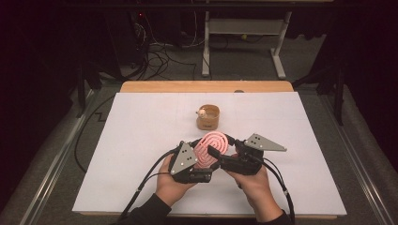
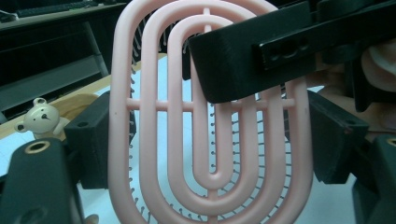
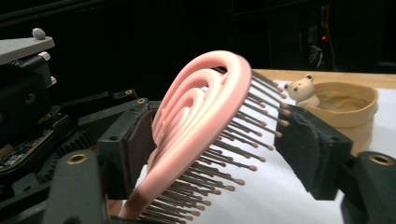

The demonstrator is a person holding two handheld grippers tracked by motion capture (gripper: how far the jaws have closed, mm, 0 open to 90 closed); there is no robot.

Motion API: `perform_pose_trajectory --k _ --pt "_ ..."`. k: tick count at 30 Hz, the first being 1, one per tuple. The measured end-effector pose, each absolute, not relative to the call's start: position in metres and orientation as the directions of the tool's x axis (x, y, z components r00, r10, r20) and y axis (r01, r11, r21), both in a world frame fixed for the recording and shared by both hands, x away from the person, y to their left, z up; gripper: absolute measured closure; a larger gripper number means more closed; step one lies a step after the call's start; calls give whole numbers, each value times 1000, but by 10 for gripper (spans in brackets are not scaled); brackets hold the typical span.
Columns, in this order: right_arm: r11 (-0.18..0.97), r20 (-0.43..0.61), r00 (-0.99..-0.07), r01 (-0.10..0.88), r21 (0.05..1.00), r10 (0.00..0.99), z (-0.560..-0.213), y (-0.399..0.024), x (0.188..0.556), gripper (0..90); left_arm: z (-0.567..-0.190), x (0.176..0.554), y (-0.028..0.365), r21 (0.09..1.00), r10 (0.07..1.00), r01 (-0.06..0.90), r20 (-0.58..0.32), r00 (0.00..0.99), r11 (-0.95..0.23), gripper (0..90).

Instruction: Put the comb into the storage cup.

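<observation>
Two grippers meet on one pink oval plastic hairbrush, held above the tabletop near the tan bear-trimmed cup. My left gripper clamps its rim; my right gripper's jaws straddle it, not yet pressing. I should close squarely, sparing bristles.

My pink brush looks smooth, matt plastic; its bristles maybe thin metal; the cup looks matt ceramic.
</observation>
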State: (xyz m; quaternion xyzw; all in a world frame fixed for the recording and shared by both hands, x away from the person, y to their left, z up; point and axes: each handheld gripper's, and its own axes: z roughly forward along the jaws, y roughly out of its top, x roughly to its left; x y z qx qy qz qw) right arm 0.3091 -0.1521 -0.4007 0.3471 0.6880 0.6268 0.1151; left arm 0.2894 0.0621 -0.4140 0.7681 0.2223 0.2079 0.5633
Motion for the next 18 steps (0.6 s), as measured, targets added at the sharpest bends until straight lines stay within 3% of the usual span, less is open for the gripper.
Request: perform_pose_trajectory --k 18 --pt "-38 316 -743 365 930 590 -401 -151 307 437 -414 289 62 957 578 106 73 813 -269 184"
